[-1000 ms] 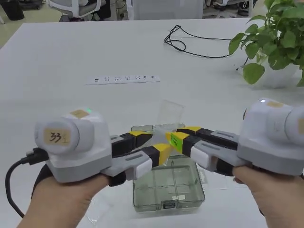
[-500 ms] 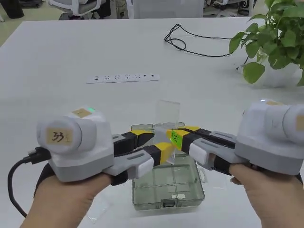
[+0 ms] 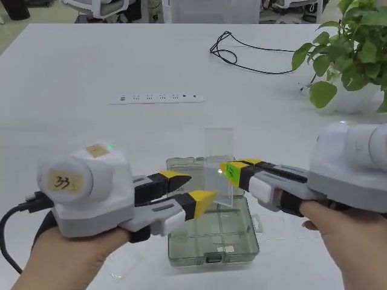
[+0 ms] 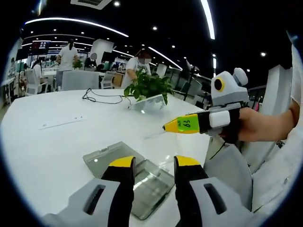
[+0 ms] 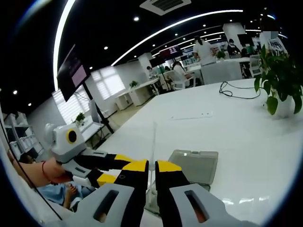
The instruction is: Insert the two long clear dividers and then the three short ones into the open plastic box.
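Close beneath the headset, the open clear greenish plastic box [image 3: 192,257] sits on the white table [image 3: 78,66], with the left gripper [image 3: 188,186] spread empty just above it. Over the box's rear, the right gripper [image 3: 234,169] pinches a thin clear plastic divider [image 3: 217,148] upright by one edge; it is probably light, stiff and slick. Farther off, bare tabletop gives ample room.

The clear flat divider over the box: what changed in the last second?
The left gripper drew back from the clear flat plastic divider, jaws open. The right gripper, shut on it, turned it from tilted to upright. The open clear plastic box stayed put.
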`<state>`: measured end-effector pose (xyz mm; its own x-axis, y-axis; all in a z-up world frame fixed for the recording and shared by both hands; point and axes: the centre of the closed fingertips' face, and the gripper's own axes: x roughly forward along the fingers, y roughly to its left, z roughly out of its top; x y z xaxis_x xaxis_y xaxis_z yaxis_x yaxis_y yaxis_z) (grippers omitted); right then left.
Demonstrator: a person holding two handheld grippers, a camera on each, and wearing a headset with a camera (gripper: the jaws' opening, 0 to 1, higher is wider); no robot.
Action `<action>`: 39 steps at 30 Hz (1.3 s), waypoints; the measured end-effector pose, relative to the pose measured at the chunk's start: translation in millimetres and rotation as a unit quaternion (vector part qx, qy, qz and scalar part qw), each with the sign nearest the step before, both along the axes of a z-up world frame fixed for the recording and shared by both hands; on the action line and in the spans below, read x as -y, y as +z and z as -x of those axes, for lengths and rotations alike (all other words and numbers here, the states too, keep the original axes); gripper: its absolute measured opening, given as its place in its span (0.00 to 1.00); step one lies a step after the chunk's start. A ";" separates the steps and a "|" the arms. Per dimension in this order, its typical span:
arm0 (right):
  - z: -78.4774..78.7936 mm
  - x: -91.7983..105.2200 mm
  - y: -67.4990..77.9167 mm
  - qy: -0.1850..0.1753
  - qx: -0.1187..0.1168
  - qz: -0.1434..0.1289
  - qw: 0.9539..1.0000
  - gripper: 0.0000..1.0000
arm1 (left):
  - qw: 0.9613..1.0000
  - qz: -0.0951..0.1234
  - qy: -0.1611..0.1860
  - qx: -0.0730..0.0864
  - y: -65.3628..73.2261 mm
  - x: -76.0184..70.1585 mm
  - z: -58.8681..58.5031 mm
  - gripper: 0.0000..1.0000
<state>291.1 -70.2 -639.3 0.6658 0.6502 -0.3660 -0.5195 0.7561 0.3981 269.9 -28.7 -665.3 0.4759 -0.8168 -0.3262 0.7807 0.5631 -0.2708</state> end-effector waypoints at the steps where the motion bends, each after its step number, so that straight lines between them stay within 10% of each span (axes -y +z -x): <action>1: -1.0 2.7 -2.4 0.000 -0.005 0.006 1.000 0.06 | 1.000 -0.006 -0.001 0.002 -2.6 -4.0 1.5 0.32; 13: -5.8 22.0 -37.6 -0.008 -0.108 0.061 0.992 0.06 | 0.998 -0.044 -0.044 0.019 -26.1 -32.4 16.0 0.58; 25: 4.8 25.2 -84.2 -0.033 -0.255 0.100 0.961 0.06 | 0.993 -0.082 -0.079 0.025 -51.4 -43.5 25.3 0.80; 39: 9.1 30.3 -124.5 -0.055 -0.327 0.123 0.935 0.06 | 0.991 -0.076 -0.110 0.024 -65.2 -39.6 27.8 1.00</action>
